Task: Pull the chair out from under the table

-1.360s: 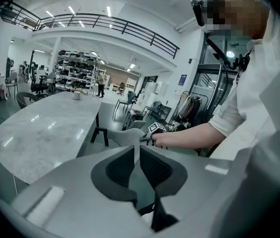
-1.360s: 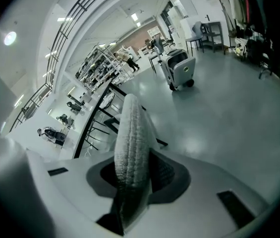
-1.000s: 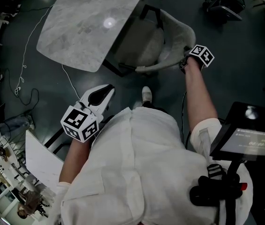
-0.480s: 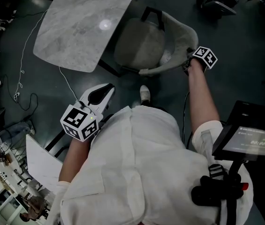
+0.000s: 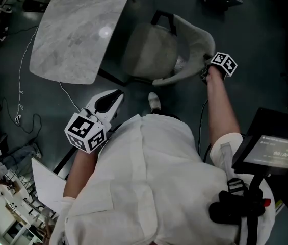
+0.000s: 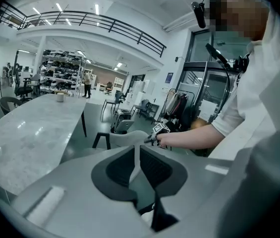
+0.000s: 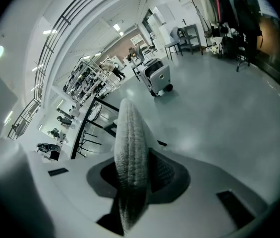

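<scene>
The grey upholstered chair (image 5: 154, 47) stands beside the marble table (image 5: 75, 29), its seat out from under the top. My right gripper (image 5: 206, 71) is shut on the top rim of the chair's curved backrest. In the right gripper view the textured fabric rim (image 7: 130, 133) runs between the closed jaws of the right gripper (image 7: 132, 177). My left gripper (image 5: 114, 97) hovers over the floor near the table's corner, apart from the chair. In the left gripper view, the left gripper (image 6: 138, 157) has its jaws shut with nothing between them, and the chair (image 6: 125, 138) shows beyond.
The person's shoe (image 5: 155, 102) stands on the dark floor just behind the chair. A thin cable (image 5: 24, 70) trails left of the table. A screen on a stand (image 5: 276, 152) is at the right, a white board (image 5: 44, 180) at lower left. A suitcase (image 7: 157, 78) stands farther off.
The chair has slid further out from under the table, and my right gripper has travelled with its backrest. The left gripper has barely shifted.
</scene>
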`<act>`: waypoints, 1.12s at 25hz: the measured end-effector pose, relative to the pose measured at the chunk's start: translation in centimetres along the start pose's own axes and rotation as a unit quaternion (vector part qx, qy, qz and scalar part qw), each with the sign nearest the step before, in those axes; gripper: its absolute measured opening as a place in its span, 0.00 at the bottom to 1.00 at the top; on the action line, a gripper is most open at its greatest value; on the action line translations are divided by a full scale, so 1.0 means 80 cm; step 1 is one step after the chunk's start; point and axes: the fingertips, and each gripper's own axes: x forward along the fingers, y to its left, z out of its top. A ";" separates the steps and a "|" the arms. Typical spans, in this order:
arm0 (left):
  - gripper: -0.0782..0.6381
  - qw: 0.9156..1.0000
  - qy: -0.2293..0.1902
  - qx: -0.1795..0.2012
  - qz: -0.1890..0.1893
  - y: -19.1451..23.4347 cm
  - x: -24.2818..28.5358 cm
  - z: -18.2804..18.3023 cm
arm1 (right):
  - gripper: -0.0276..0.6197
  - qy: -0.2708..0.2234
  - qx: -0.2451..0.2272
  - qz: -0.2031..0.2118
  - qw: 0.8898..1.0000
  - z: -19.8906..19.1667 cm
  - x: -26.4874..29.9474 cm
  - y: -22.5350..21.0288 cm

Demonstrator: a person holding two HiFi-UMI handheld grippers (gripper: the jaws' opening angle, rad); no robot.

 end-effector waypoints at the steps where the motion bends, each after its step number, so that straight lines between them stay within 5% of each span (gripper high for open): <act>1: 0.15 1.000 0.002 0.001 -0.005 0.000 0.003 0.000 | 0.18 0.000 0.001 -0.002 1.000 0.000 -0.003 -0.007; 28: 0.15 0.994 0.030 0.036 -0.096 -0.020 0.070 0.008 | 0.18 -0.002 0.016 -0.037 0.999 0.022 -0.084 -0.162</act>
